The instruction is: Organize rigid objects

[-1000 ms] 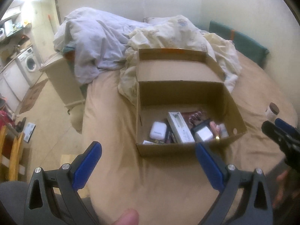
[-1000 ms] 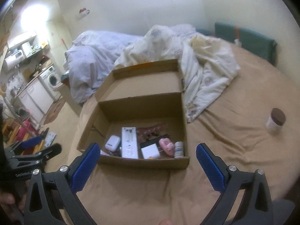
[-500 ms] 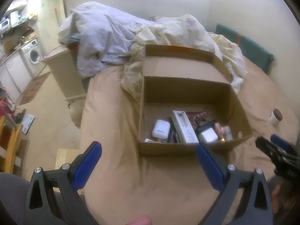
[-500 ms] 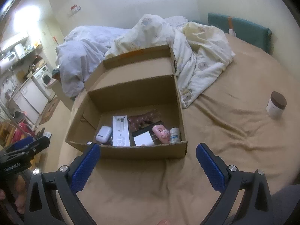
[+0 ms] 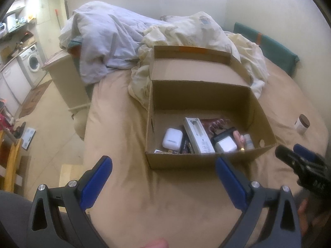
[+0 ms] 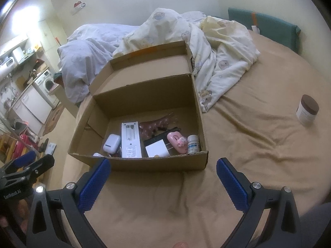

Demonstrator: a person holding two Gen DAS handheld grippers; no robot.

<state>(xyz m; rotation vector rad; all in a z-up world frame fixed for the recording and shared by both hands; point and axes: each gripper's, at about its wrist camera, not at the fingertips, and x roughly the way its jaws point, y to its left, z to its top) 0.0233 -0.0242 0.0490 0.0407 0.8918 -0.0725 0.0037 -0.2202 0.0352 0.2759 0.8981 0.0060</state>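
Observation:
An open cardboard box [image 5: 206,161] [image 6: 144,165] sits on the tan bed. Inside lie a white earbud case [image 5: 172,138] [image 6: 112,142], a long white box [image 5: 199,136] [image 6: 130,140], a white square block [image 5: 225,146] [image 6: 155,150], a pink item [image 6: 176,140] and a small white bottle [image 6: 193,143]. A white jar with a brown lid [image 6: 307,109] [image 5: 302,124] stands alone on the bed at the right. My left gripper [image 5: 163,180] is open and empty, held before the box. My right gripper [image 6: 163,183] is open and empty, also before the box.
Crumpled bedding [image 5: 128,39] [image 6: 206,47] is piled behind the box. A green cushion [image 6: 262,25] leans on the far wall. The bed's left edge drops to the floor [image 5: 47,113], with a washing machine [image 5: 31,64] beyond.
Both grippers have risen and tilted down a little, so the box's contents show more fully. Both stay open. Nothing in the box or on the bed has moved.

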